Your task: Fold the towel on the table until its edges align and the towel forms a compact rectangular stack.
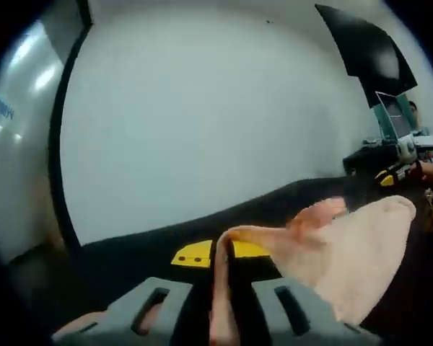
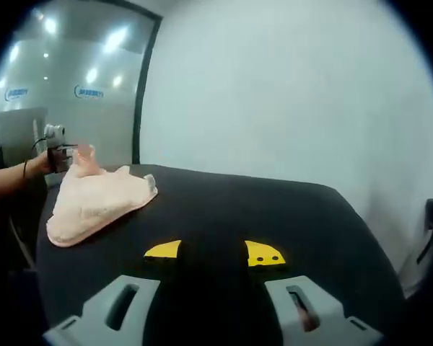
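Note:
A pale pink towel (image 1: 346, 259) lies bunched on the black table (image 1: 130, 259). One edge of it runs up between my left gripper's (image 1: 220, 303) grey jaws, which are shut on it. In the right gripper view the towel (image 2: 94, 202) sits at the table's far left, and a person's hand holds the left gripper (image 2: 63, 153) at its raised corner. My right gripper (image 2: 213, 295) stands open over the bare black table (image 2: 274, 209), well apart from the towel. It also shows small at the far right of the left gripper view as the right gripper (image 1: 395, 162).
Two yellow marks (image 2: 263, 254) lie on the tabletop just past my right jaws, and one yellow mark (image 1: 202, 254) shows beyond my left jaws. A white wall (image 2: 296, 94) stands behind the table. A glass partition (image 2: 72, 94) is at the left.

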